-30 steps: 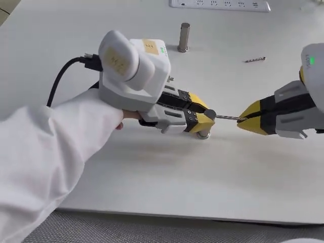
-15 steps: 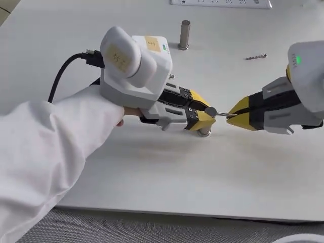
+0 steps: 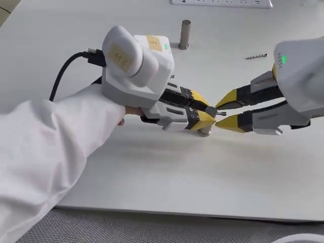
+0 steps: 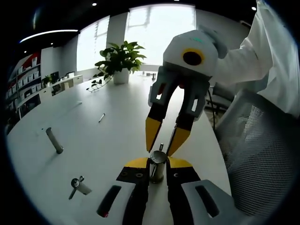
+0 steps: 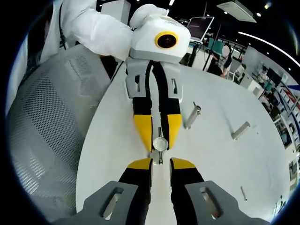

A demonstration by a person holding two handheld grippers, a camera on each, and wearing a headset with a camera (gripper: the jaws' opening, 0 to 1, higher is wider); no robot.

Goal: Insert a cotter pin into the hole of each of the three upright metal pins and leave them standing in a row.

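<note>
1. My left gripper (image 3: pixel 207 114) is clamped tight on the pin (image 4: pixel 158 163) and holds it upright on the table (image 3: pixel 152 172), near the front edge. A white sleeve (image 3: pixel 50 152) runs back from it.
2. My right gripper (image 3: pixel 218 115) faces the left one tip to tip. Its jaws are spread wide, one above and one below the pin's top.
3. The cotter (image 3: pixel 221 114) sits in the top of the pin, its end poking out toward the right gripper. In the right gripper view it lies in the gap between my jaws, and neither one touches it.
4. A second pin (image 3: pixel 185 35) stands alone well behind, near the power strip (image 3: pixel 220 3).
5. A loose cotter (image 3: pixel 255 57) lies flat on the table to the right of the second pin.
6. In the left gripper view a third pin (image 4: pixel 77 184) stands off to the left. It seems to have something through its top, but I cannot tell what.
</note>
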